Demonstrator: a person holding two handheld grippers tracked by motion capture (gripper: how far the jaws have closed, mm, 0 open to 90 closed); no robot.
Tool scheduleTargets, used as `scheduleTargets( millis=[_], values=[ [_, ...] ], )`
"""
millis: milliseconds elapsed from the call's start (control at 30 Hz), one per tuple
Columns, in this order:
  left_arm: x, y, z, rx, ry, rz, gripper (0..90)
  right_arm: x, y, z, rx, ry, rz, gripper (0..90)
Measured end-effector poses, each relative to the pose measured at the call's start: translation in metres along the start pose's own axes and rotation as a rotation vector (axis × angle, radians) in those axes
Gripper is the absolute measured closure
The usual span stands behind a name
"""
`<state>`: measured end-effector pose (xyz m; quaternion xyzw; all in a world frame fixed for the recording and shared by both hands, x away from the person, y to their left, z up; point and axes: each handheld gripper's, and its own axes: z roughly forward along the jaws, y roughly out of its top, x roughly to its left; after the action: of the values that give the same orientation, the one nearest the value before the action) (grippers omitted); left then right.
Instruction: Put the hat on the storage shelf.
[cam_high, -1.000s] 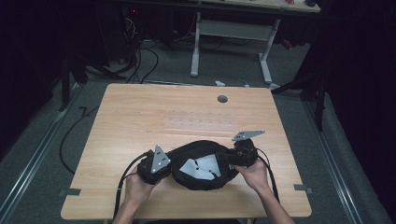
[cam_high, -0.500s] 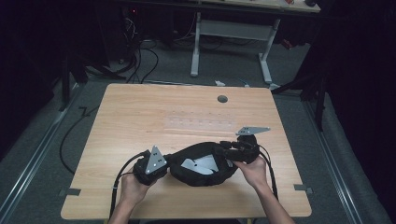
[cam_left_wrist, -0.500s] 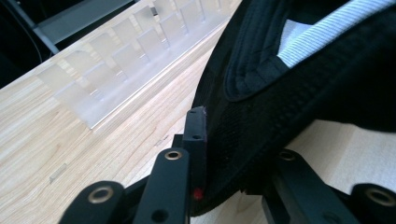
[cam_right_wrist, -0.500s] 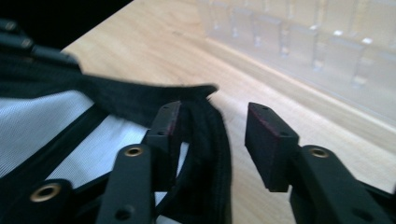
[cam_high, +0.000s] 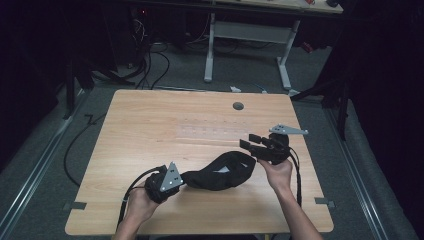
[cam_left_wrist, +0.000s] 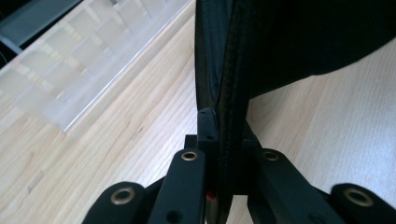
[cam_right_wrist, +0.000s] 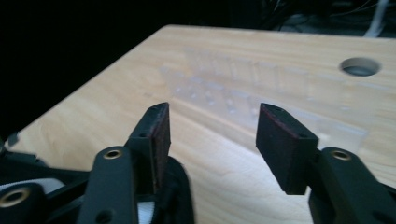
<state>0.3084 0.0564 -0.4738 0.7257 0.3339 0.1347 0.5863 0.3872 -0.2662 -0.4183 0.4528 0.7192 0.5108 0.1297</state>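
Black fabric pouch (cam_high: 220, 172): soft, slumped, elongated, with a stitched seam and a pale patch showing at its mouth; lies on the near middle of the tabletop (cam_high: 150, 125), stretched between the two hands.

Left hand-held gripper (cam_high: 181, 178): black, grey three-cornered plate on top; jaws clamped tight on the pouch's seamed left edge (cam_left_wrist: 231, 93).

Right hand-held gripper (cam_high: 251, 141): black, same grey plate; its jaws have just been opening and stand wide, dark flat pads (cam_right_wrist: 161, 133) apart with nothing between them, just above the pouch's right end.

Tabletop: pale wood grain, rounded corners, a round grommet hole (cam_high: 238, 106) far right of centre.

Clear plastic tray (cam_right_wrist: 261, 88): shallow, ribbed compartments, mid-tabletop.
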Motion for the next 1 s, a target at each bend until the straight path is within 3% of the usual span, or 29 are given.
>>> scheduleTargets(
  millis=[67, 167, 367, 500, 533, 667, 767, 833, 867, 1000],
  values=[
    [0.005, 0.002, -0.007, -0.024, 0.007, -0.044, 86.4, -0.008, -0.003, -0.006, -0.008, -0.031, 0.013, 44.0],
    [0.009, 0.004, -0.011, -0.041, 0.021, -0.068, 86.3, -0.01, -0.007, -0.009, -0.016, -0.05, 0.011, 43.5],
    [0.018, 0.013, -0.016, -0.076, 0.058, -0.157, 86.3, -0.012, -0.029, -0.006, 0.04, -0.112, -0.052, 43.4],
    [0.021, 0.017, -0.016, -0.089, 0.076, -0.185, 86.3, -0.011, -0.04, -0.001, 0.065, -0.139, -0.086, 43.6],
    [0.023, 0.02, -0.016, -0.097, 0.085, -0.197, 86.3, -0.012, -0.049, 0.002, 0.094, -0.162, -0.107, 44.1],
    [0.026, 0.024, -0.016, -0.11, 0.096, -0.217, 86.3, -0.014, -0.062, 0.005, 0.128, -0.184, -0.121, 45.6],
    [0.031, 0.03, -0.015, -0.131, 0.131, -0.238, 86.3, -0.017, -0.079, 0.009, 0.176, -0.219, -0.149, 46.0],
    [0.032, 0.032, -0.015, -0.135, 0.141, -0.24, 86.2, -0.018, -0.083, 0.009, 0.182, -0.236, -0.149, 46.0],
    [0.032, 0.034, -0.014, -0.141, 0.162, -0.237, 86.2, -0.023, -0.091, 0.011, 0.188, -0.27, -0.156, 46.3],
    [0.036, 0.037, -0.014, -0.152, 0.178, -0.245, 86.3, -0.031, -0.1, 0.012, 0.203, -0.295, -0.128, 46.3]
  ],
)
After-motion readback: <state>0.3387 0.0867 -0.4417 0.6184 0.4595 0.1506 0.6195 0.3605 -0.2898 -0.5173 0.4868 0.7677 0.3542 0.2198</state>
